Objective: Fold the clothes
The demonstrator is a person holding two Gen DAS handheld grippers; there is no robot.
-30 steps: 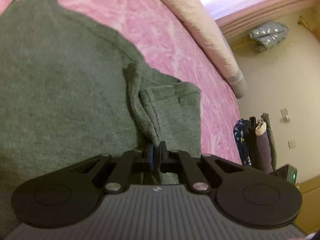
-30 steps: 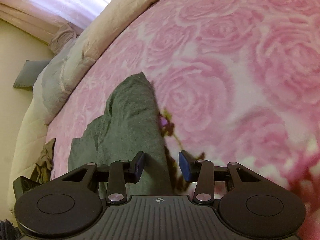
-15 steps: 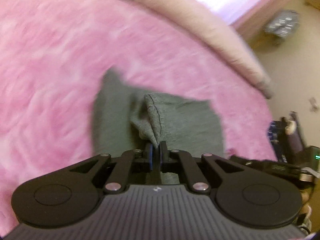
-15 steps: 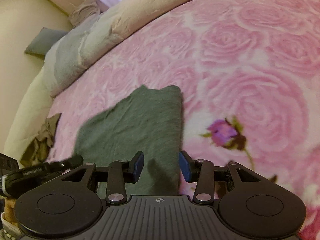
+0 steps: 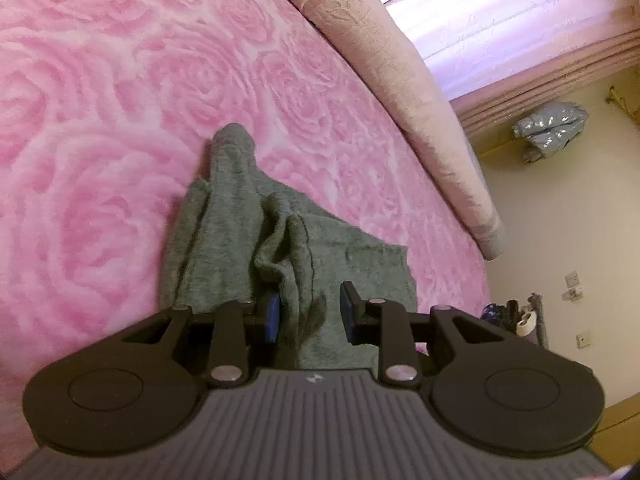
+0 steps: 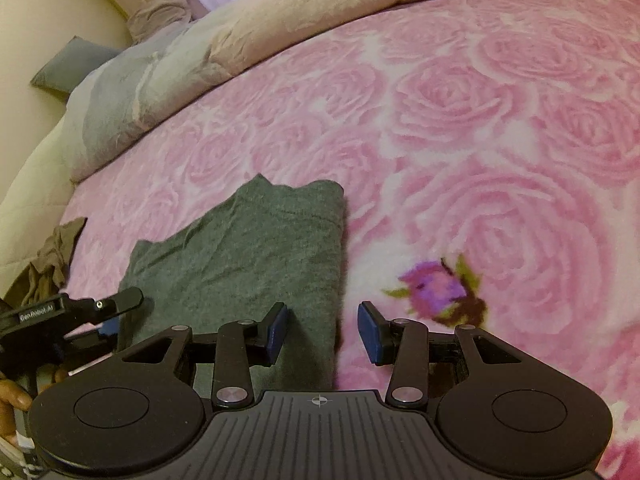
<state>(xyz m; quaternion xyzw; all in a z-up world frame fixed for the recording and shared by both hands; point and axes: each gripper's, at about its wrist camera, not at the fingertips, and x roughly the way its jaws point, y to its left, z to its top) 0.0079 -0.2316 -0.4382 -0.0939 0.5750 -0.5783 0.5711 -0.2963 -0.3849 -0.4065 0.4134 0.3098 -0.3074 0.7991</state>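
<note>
Released from its pinch a second ago, the grey garment (image 5: 280, 256) lies folded at lower centre on the pink bed (image 5: 100, 160), left claw (image 5: 309, 314) opening around a bunched ridge, right claw (image 6: 323, 330) spread and empty.

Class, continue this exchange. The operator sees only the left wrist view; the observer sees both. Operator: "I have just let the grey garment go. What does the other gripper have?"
Observer: The right gripper holds nothing; its fingers stand apart over the grey garment's right edge.
Operator: Does the garment look flat from there?
Observer: Yes, mostly: the right wrist view shows a smooth folded panel, not your bunched ridge.
Operator: Any other clothes on the bed?
Observer: A crumpled brown garment lies near the left edge of the pink rose blanket.
Operator: And my gripper?
Observer: The left gripper sits at the garment's left side, jaws opening.
</note>
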